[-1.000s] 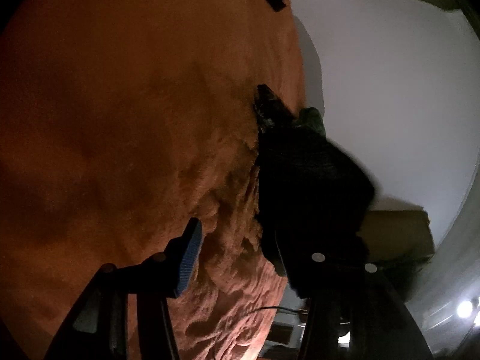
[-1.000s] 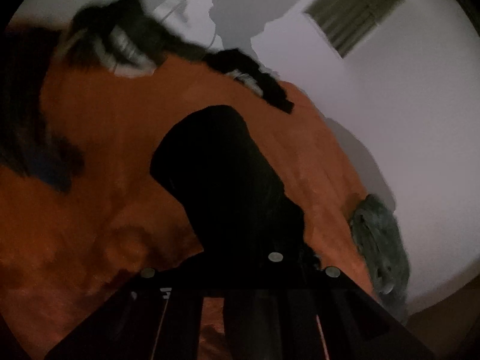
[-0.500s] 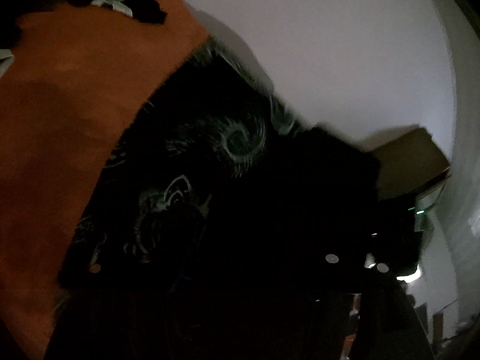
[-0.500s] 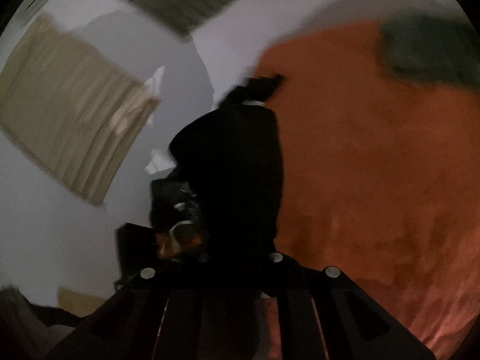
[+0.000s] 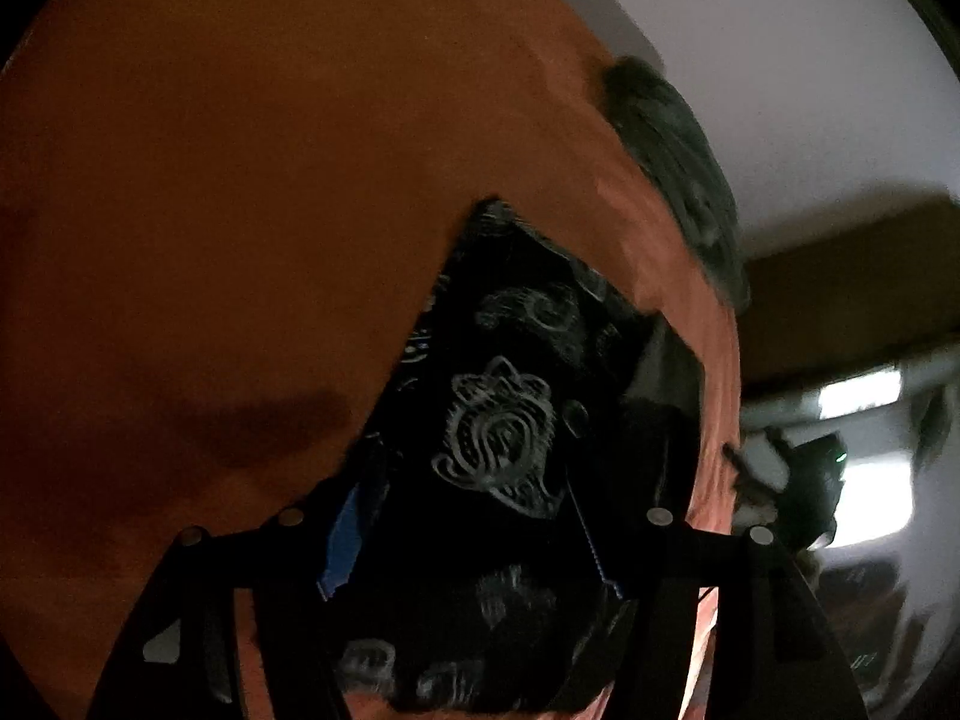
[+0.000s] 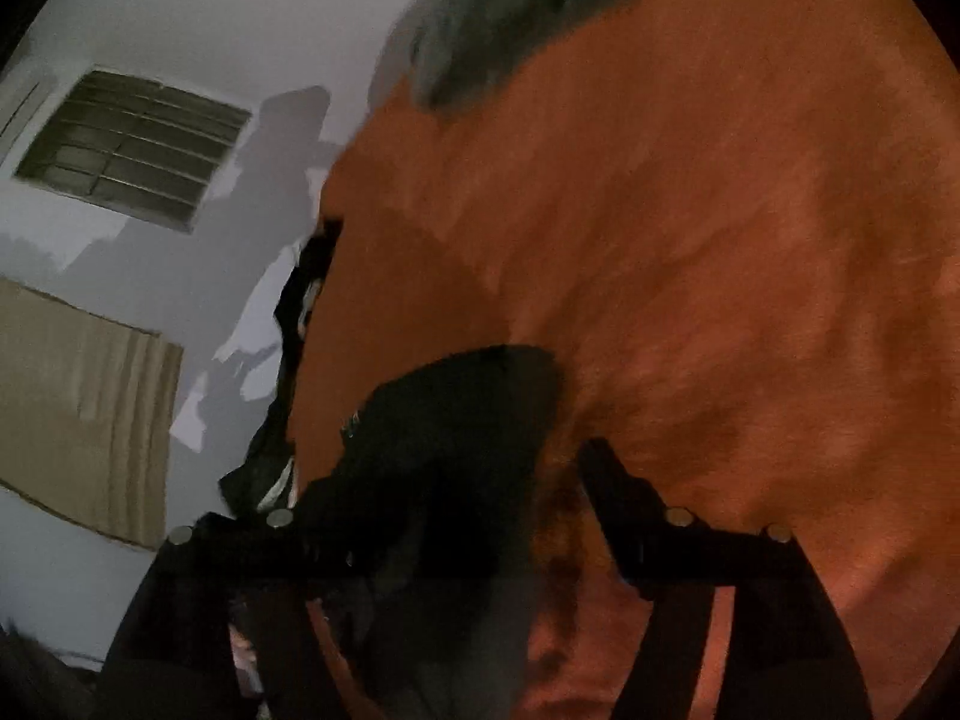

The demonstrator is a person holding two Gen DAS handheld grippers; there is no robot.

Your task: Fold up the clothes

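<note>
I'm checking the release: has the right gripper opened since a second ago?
Yes. The right gripper was shut on the black cloth then; now its jaws are opening, spread apart over the orange fleece blanket, the cloth lying loose between them.

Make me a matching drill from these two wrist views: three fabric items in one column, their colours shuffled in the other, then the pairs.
Items:
1. blanket
2. patterned garment
3. bundle at the blanket's edge

Colours:
A. grey-green
B. orange
C. black with pale swirls

Pairs: 1-B, 2-C, 3-A
</note>
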